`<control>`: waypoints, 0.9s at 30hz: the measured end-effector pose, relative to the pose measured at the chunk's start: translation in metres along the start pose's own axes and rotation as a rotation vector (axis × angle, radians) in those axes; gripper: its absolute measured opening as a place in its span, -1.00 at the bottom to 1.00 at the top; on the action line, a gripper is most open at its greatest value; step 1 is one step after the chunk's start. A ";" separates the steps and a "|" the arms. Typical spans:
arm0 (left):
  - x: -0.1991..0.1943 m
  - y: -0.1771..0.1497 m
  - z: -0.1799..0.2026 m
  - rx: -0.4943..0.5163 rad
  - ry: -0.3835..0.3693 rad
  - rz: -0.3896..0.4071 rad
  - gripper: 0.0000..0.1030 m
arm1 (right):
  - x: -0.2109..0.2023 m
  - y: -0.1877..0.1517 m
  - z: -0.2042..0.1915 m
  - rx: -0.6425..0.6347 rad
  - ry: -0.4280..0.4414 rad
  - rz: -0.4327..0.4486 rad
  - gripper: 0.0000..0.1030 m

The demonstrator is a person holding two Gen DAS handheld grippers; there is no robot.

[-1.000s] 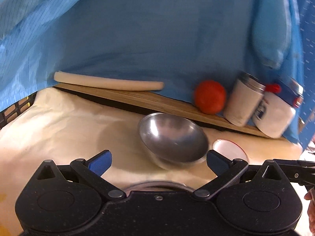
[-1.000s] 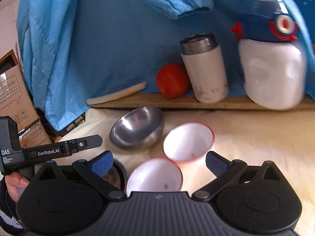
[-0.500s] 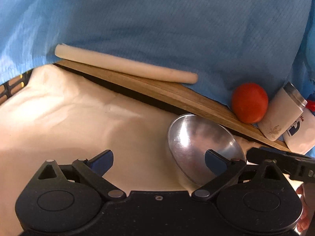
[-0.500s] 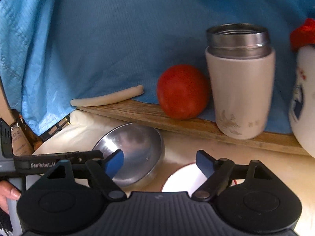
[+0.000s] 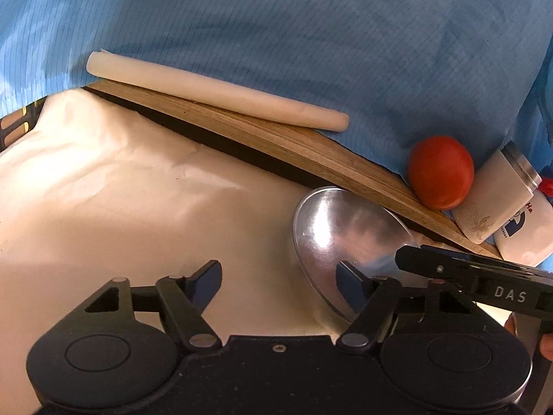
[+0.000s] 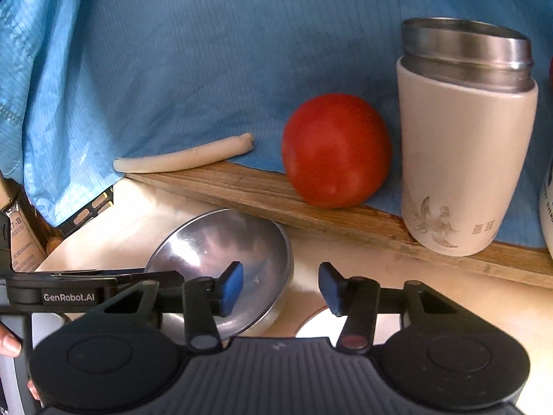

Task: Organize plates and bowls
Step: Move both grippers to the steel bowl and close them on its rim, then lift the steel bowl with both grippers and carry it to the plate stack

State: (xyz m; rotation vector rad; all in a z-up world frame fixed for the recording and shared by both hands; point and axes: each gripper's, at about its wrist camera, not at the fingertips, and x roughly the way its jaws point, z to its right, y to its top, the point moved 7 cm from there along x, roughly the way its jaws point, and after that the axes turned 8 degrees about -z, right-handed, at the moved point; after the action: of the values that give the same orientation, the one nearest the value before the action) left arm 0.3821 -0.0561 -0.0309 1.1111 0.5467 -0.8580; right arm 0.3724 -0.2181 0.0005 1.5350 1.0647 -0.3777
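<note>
A tilted steel bowl (image 5: pixel 342 238) lies on the cream cloth just in front of the wooden board; it also shows in the right wrist view (image 6: pixel 221 252). My left gripper (image 5: pixel 280 282) is open, its jaws astride the bowl's left rim, the right finger over the bowl's inside. My right gripper (image 6: pixel 280 287) is open, its jaws astride the bowl's right rim, the left pad inside the bowl. A white red-rimmed bowl (image 6: pixel 318 321) peeks out below the right gripper.
A wooden board (image 6: pixel 311 204) runs along the back, bearing a cream roll (image 5: pixel 214 93), a red tomato (image 6: pixel 335 148), a beige steel-topped flask (image 6: pixel 463 159) and a white jar (image 5: pixel 528 231). Blue cloth (image 5: pixel 276 34) hangs behind. A cardboard box (image 6: pixel 20 235) stands at far left.
Both grippers moved forward onto the steel bowl from either side and narrowed a little. The white bowls dropped out of view below the right gripper.
</note>
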 end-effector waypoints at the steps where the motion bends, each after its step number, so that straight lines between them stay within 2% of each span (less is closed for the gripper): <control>1: 0.000 0.000 0.000 0.000 -0.001 0.000 0.38 | 0.000 0.000 0.000 0.001 0.001 -0.002 0.02; 9: 0.000 0.000 0.000 -0.007 -0.013 -0.008 0.20 | 0.005 -0.003 0.000 0.005 0.002 -0.023 -0.20; 11: 0.000 0.000 0.000 -0.008 -0.015 -0.011 0.07 | 0.005 -0.003 0.000 0.006 0.002 -0.027 -0.25; 15: 0.000 -0.001 0.000 -0.017 -0.037 -0.023 -0.09 | 0.007 -0.006 0.000 0.021 0.014 -0.045 -0.51; 20: -0.004 -0.003 0.005 -0.025 -0.068 -0.043 -0.41 | 0.007 -0.008 0.000 0.064 0.034 -0.063 -0.58; 27: -0.012 -0.007 0.008 -0.044 -0.062 -0.068 -0.42 | 0.002 -0.012 -0.002 0.118 0.065 -0.093 -0.67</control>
State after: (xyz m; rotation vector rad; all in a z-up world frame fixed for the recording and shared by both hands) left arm 0.3691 -0.0608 -0.0224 1.0275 0.5517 -0.9328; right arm 0.3635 -0.2165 -0.0078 1.6145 1.1851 -0.4643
